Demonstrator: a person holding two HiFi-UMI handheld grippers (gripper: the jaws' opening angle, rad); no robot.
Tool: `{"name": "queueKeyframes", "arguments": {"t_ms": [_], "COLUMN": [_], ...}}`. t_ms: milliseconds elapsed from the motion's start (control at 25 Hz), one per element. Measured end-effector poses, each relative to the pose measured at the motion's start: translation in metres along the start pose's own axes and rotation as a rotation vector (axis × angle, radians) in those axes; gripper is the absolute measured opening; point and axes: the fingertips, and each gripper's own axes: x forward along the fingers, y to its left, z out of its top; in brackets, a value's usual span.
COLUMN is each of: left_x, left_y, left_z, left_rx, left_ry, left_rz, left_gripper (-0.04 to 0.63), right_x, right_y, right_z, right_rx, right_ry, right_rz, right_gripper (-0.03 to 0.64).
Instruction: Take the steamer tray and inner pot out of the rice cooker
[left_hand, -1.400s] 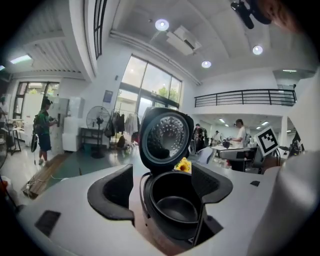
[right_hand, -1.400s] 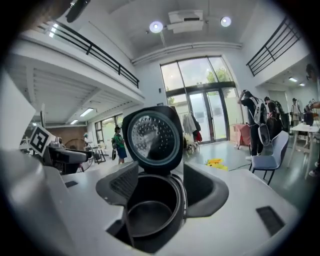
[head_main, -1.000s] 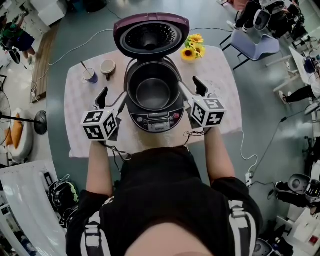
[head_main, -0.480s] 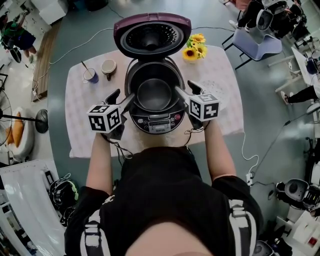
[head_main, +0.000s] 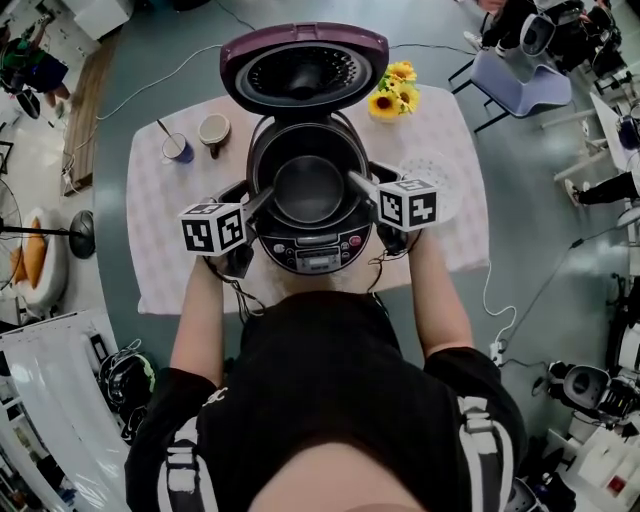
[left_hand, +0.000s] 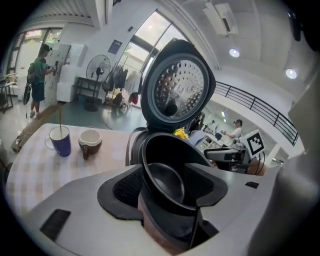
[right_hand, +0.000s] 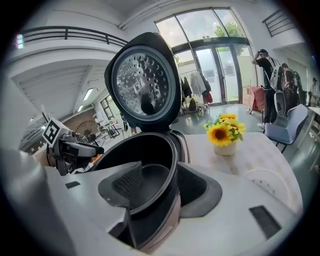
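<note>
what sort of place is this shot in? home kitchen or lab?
Probably a lab or workshop hall, not a kitchen: the rice cooker sits on a lone cloth-covered table on open floor, cables trail around it, and a mezzanine railing runs overhead.

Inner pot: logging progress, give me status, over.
Left hand-held gripper, right hand-held gripper: closing, inner pot rim between jaws. Pot seated in rice cooker. Lid up, nothing blocking.

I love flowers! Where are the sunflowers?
In the head view, the sunflowers stand at the table's far edge, just right of the cooker's open purple lid.
</note>
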Motion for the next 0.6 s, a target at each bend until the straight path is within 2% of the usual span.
{"name": "queueKeyframes", "arguments": {"t_ms": [280,480,600], "left_x": [0.015,0.019,0.020], "left_y": [0.005,0.010,0.013], "left_z": [-0.002,-0.001,-0.002], "left_rx": [-0.008,0.002,-0.028], "left_ry": [0.041,0.069,0.074], "left_rz": [0.024,0.082,0.082], "left_gripper": [0.239,0.184,0.163], "right_x": [0.012,0.012,0.013], "right_y": [-0.007,-0.011,-0.015], "right_z": [-0.004,-0.003,-0.005], "right_rx": [-0.004,-0.008,0.032], "right_ry": [0.042,0.068,0.080], "right_rz": [0.011,0.021,0.013], "right_gripper": [0.192,0.149,0.143]}}
